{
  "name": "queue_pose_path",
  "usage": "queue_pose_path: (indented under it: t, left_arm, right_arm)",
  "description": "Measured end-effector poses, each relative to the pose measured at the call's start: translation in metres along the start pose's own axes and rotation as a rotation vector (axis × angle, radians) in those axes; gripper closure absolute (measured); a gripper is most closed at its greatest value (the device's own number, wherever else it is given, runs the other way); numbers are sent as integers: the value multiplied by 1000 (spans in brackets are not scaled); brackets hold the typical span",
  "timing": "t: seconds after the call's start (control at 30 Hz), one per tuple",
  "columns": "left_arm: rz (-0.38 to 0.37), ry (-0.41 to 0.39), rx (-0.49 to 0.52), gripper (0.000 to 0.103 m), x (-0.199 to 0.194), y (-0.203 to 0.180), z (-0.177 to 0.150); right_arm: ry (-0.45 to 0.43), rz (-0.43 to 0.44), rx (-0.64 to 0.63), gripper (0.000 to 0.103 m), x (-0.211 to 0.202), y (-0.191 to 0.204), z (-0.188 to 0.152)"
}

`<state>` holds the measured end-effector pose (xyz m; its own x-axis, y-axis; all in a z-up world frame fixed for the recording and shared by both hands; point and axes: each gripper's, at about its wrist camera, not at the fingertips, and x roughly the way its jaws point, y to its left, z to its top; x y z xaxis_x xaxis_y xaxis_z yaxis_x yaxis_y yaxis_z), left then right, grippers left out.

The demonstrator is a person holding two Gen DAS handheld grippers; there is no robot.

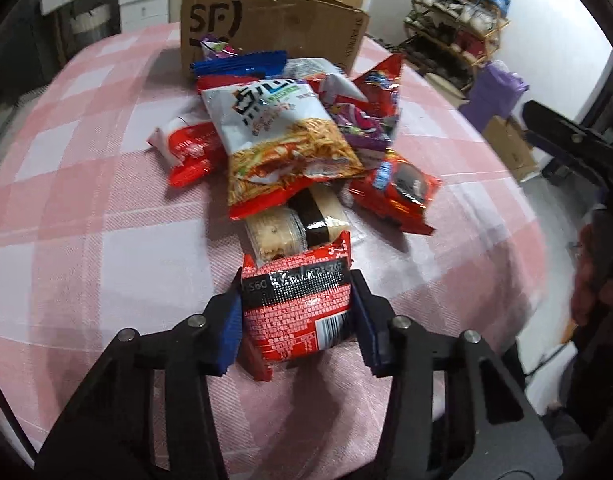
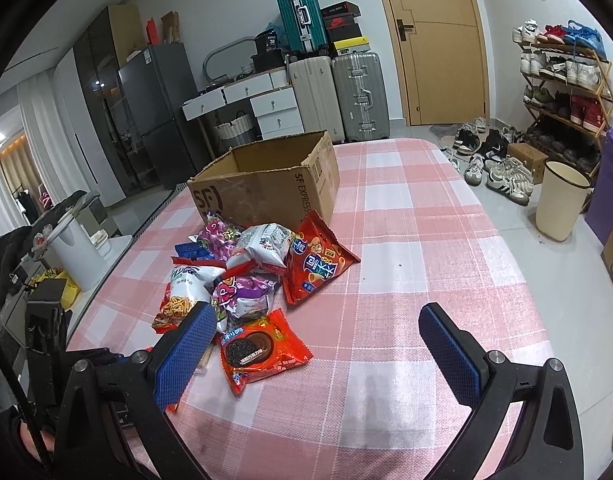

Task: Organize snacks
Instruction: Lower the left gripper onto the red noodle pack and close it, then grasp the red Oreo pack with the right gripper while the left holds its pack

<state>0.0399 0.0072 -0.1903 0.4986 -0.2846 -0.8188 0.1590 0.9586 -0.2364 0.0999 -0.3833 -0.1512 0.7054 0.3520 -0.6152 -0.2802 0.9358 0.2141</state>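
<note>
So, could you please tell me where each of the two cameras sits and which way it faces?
Left wrist: on the left gripper, looking down its fingers at the red packet it clamps, the snack pile and cardboard box beyond.
Right wrist: on the right gripper, open over the checked tablecloth, facing the door; the cookie packet lies nearest.
Shared: pile, box, tablecloth, shoe rack.

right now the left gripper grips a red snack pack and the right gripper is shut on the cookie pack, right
Not quite. The left gripper does grip the red snack pack, but the right gripper is open, its pads clear of the cookie pack, as the right wrist view shows.
</note>
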Motion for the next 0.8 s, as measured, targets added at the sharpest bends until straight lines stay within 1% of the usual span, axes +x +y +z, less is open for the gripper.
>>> queue_pose_path:
  t: [0.17, 0.23, 0.4, 0.6, 0.8]
  left_arm:
    - [-3, -14, 7, 59, -2, 1, 2]
    - [-10, -24, 10, 59, -13, 2, -6]
    - [-15, -26, 18, 59, -20, 5, -8]
    - [-9, -49, 7, 59, -32, 13, -11]
    - [-5, -64, -1, 59, -41, 20, -12]
  right_arm:
    - [-1, 1, -12, 0, -3, 5, 1]
    - [-3, -1, -17, 0, -5, 7, 1]
    - [-7, -1, -31, 0, -7, 12, 3]
    - [7, -3, -43, 0, -4, 15, 2]
    - [44, 52, -64, 0, 4, 19, -3]
